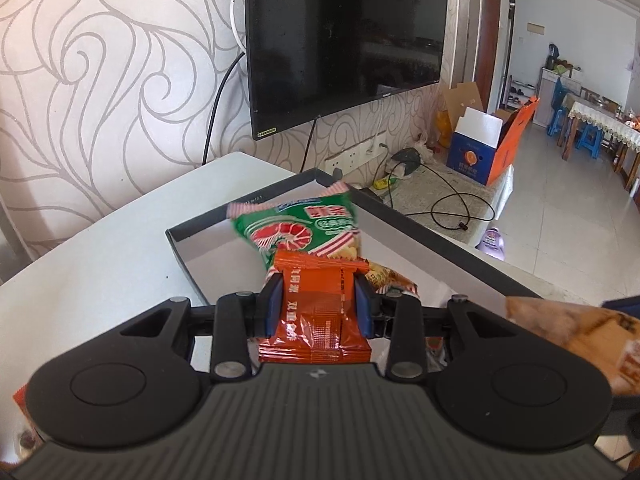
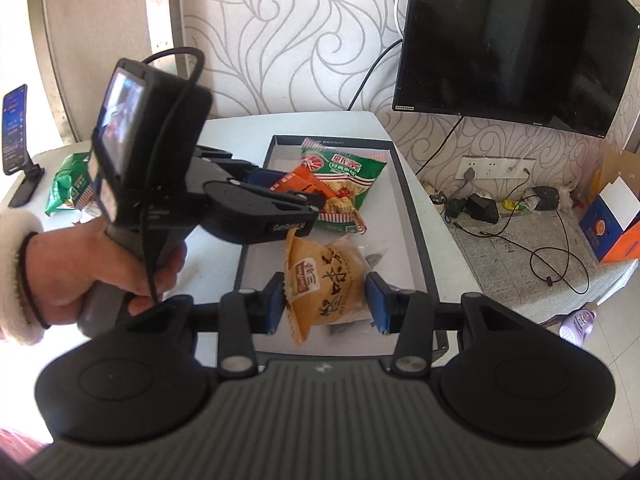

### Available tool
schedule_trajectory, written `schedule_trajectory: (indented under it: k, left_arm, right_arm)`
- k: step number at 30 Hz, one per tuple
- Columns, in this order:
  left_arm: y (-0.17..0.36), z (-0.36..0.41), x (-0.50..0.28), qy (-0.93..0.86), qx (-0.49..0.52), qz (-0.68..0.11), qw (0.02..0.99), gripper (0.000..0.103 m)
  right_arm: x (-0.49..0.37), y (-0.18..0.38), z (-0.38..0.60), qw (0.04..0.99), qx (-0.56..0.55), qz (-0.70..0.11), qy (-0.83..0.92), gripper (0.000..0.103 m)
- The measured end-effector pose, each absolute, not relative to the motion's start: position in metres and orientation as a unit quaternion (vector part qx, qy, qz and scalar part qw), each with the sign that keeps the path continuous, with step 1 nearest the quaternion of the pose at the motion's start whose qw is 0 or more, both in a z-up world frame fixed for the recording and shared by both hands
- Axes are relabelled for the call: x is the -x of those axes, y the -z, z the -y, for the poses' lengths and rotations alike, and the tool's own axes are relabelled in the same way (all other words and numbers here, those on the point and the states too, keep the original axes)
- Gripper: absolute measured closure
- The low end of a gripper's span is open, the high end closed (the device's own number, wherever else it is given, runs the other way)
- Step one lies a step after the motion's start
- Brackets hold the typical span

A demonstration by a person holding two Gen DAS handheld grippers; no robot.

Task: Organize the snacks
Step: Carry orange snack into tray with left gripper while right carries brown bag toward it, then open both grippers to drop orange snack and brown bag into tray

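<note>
My left gripper [image 1: 318,302] is shut on an orange-red snack packet [image 1: 316,320], held over the near end of a shallow dark-rimmed box [image 1: 420,236]. A green shrimp-chip bag [image 1: 296,228] lies in the box beyond it. In the right wrist view my right gripper [image 2: 326,300] is shut on a tan pastry packet [image 2: 324,280], above the box [image 2: 416,220]. A hand holds the left gripper [image 2: 286,184] there, with the orange-red packet [image 2: 304,180] over the green bag [image 2: 348,176]. The tan packet [image 1: 580,332] shows at the right edge of the left wrist view.
A second green snack bag [image 2: 70,186] lies on the white table [image 2: 224,128] at the left, near a phone on a stand [image 2: 16,132]. A wall-mounted TV [image 2: 512,40] hangs behind. Cables and chargers [image 2: 500,208] cover the stone ledge at the right.
</note>
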State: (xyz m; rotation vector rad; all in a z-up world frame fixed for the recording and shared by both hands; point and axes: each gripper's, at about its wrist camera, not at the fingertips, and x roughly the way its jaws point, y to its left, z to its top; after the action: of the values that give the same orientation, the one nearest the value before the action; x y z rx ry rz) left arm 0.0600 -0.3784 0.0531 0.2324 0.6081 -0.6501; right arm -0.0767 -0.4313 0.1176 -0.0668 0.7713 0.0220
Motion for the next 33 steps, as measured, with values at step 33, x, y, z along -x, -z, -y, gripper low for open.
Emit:
schedule_trajectory:
  k: [33]
  left_arm:
    - [-0.057, 0.385, -0.07, 0.278, -0.124, -0.292, 0.907, 0.024]
  right_arm:
    - [0.01, -0.08, 0.437, 0.912, 0.077, -0.401, -0.038, 0.057]
